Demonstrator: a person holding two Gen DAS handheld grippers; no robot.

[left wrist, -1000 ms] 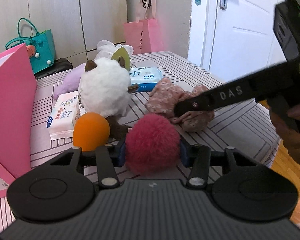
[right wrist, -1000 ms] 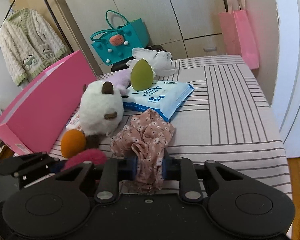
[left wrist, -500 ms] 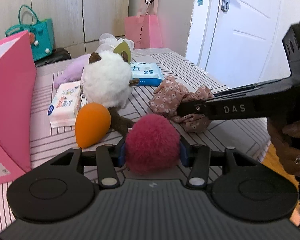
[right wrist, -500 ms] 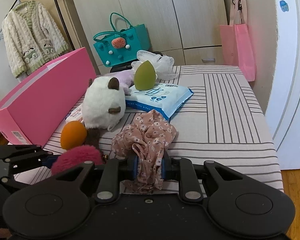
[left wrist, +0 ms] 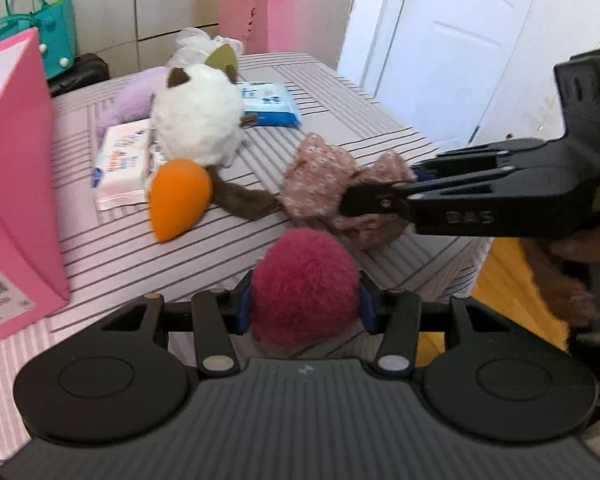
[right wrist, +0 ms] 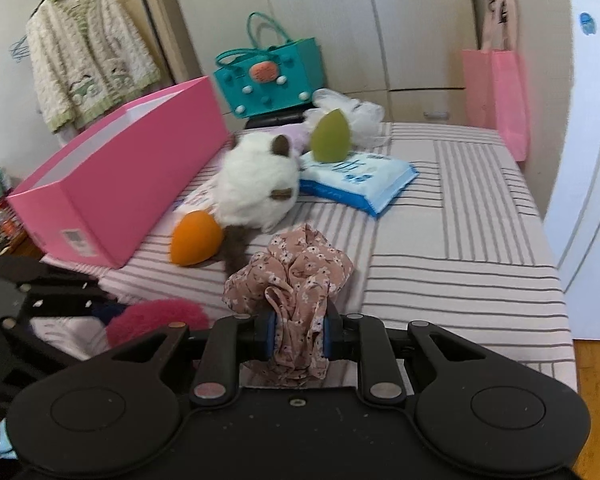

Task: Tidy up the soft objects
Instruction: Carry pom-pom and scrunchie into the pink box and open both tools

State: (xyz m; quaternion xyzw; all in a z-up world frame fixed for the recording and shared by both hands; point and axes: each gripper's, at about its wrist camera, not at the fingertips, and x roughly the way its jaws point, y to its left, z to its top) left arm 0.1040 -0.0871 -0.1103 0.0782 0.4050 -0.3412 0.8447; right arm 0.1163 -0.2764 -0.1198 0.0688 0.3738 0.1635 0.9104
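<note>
The left gripper [left wrist: 306,306] is clamping a magenta pompom [left wrist: 305,285] low in the frame's centre, its underside hidden behind the gripper body. The right gripper [right wrist: 300,338] is pinching a floral scrunchie [right wrist: 290,276] — the lower folds are sinking out of sight between the pads. The white plush [right wrist: 258,184] is blurring and covering part of a wipes pack. The striped table [right wrist: 460,240] is lying bare at right, its edge running along the lower right; the pink box [right wrist: 116,184] is standing open at left.
</note>
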